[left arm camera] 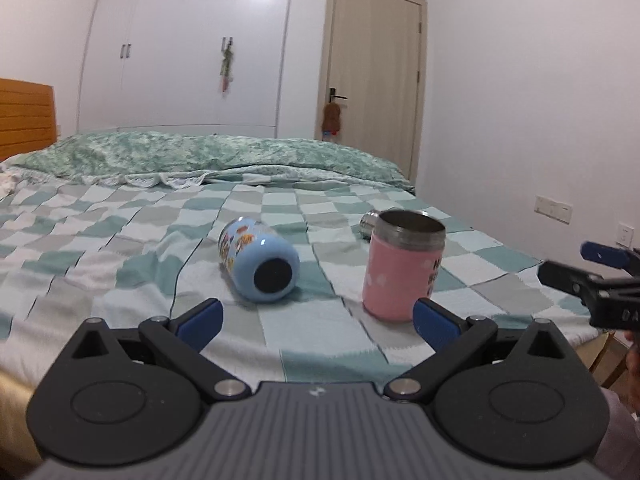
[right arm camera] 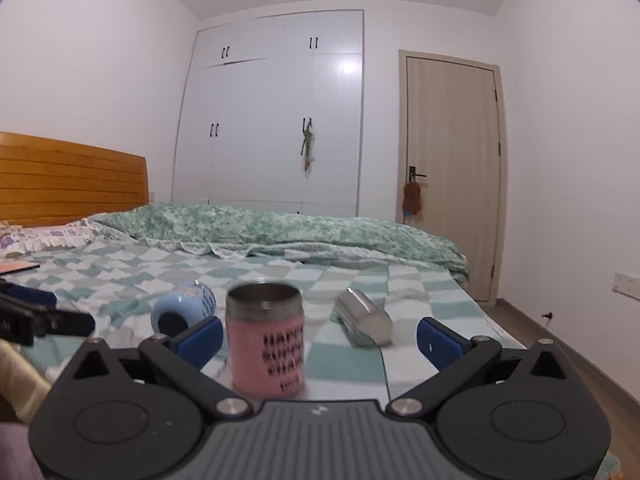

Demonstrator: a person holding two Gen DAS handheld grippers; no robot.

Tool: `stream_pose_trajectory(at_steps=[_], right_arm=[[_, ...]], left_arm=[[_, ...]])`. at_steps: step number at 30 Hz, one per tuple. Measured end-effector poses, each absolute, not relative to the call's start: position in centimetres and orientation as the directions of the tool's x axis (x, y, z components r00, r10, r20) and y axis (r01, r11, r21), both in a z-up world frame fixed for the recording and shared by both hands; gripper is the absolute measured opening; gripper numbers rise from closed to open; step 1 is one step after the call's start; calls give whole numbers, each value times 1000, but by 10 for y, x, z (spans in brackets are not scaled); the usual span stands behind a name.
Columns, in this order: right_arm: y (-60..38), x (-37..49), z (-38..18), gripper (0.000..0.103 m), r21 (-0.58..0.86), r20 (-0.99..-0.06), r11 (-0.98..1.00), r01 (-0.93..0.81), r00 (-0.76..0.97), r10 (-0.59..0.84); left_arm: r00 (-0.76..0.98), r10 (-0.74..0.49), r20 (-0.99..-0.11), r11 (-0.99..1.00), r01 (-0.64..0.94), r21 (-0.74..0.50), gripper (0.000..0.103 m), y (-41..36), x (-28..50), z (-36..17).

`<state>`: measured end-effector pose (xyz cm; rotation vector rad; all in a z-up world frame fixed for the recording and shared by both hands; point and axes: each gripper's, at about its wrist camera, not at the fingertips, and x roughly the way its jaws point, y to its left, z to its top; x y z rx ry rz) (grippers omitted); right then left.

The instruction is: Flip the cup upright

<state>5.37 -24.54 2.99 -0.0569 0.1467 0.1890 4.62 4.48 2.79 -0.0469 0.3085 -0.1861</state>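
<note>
A pink cup (left arm camera: 402,270) with a steel rim stands upright on the checked bedspread; in the right wrist view it (right arm camera: 264,344) stands close in front, near the left finger. A light blue cup (left arm camera: 258,258) lies on its side, its dark base facing me; it also shows in the right wrist view (right arm camera: 180,312). A steel cup (right arm camera: 362,316) lies on its side behind the pink one, partly hidden in the left wrist view (left arm camera: 368,222). My left gripper (left arm camera: 318,320) is open and empty. My right gripper (right arm camera: 320,338) is open and empty; it shows at the right edge of the left wrist view (left arm camera: 600,276).
The bed (left arm camera: 120,240) has a folded green quilt (left arm camera: 200,156) at the far side and a wooden headboard (right arm camera: 68,180) at the left. White wardrobes (right arm camera: 272,120) and a door (right arm camera: 452,168) stand behind. The bed's right edge drops to the floor (right arm camera: 560,344).
</note>
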Motion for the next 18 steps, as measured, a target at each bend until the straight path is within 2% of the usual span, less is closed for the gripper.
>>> stream_pose_trajectory(at_steps=[9, 18], right_arm=[[-251, 32, -8, 103, -57, -139, 987, -152, 980, 142], [-250, 23, -12, 103, -91, -98, 987, -130, 988, 121]], left_arm=[[977, -83, -194, 996, 78, -32, 103, 22, 15, -7], [983, -55, -178, 998, 51, -27, 103, 18, 14, -11]])
